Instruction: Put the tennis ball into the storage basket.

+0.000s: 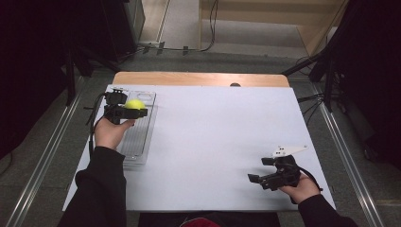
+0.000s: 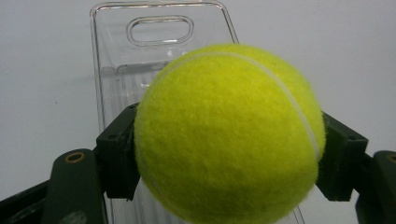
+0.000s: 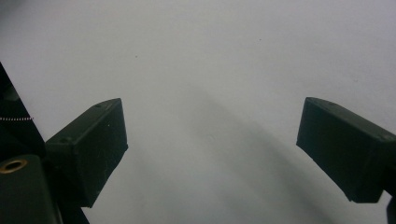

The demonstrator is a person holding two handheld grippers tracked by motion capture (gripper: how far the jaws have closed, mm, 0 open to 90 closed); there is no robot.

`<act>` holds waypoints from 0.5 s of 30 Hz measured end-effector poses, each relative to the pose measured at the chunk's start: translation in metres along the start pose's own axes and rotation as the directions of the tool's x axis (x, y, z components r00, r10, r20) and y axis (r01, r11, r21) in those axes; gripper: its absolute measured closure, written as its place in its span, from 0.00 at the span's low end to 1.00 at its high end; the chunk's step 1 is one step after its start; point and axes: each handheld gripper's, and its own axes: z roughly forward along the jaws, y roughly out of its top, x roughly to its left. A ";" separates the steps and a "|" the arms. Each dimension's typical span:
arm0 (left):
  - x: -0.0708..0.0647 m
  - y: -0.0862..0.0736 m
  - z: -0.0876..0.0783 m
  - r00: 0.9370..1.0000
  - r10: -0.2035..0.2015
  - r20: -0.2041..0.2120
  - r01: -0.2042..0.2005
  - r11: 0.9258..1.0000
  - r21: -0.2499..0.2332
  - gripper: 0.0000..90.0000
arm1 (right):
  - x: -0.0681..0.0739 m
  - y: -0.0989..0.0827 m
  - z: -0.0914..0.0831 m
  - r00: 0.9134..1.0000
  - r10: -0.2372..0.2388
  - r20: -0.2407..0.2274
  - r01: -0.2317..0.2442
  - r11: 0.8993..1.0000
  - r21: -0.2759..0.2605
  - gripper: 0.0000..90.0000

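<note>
A yellow-green tennis ball (image 1: 135, 104) (image 2: 229, 135) sits between the jaws of my left gripper (image 1: 132, 109) (image 2: 229, 154), which is shut on it, both black pads pressed against its sides. The ball hangs above a clear plastic tray (image 1: 142, 130) (image 2: 116, 79) lying at the table's left side; the tray has a handle slot at its far end. My right gripper (image 1: 261, 171) (image 3: 210, 144) rests low over the white table near the front right, its jaws wide open with nothing between them.
The white table top (image 1: 213, 137) stretches between the two hands, with a wooden edge (image 1: 198, 78) at the back. Dark stands and cables flank the table on the floor. A small dark object (image 1: 235, 84) sits at the far edge.
</note>
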 end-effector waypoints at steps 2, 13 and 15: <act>0.002 -0.001 0.002 1.000 -0.011 0.000 0.011 1.000 0.002 0.28 | 0.000 0.000 0.000 1.000 -0.001 0.000 0.001 1.000 0.000 0.07; 0.006 -0.006 0.009 1.000 -0.026 -0.009 0.026 1.000 0.017 0.28 | 0.000 0.000 0.000 1.000 -0.001 -0.001 0.001 1.000 0.000 0.08; 0.006 -0.006 0.011 1.000 -0.027 -0.009 0.027 0.999 0.023 0.28 | 0.000 0.000 0.000 1.000 0.000 -0.001 0.000 1.000 0.002 0.07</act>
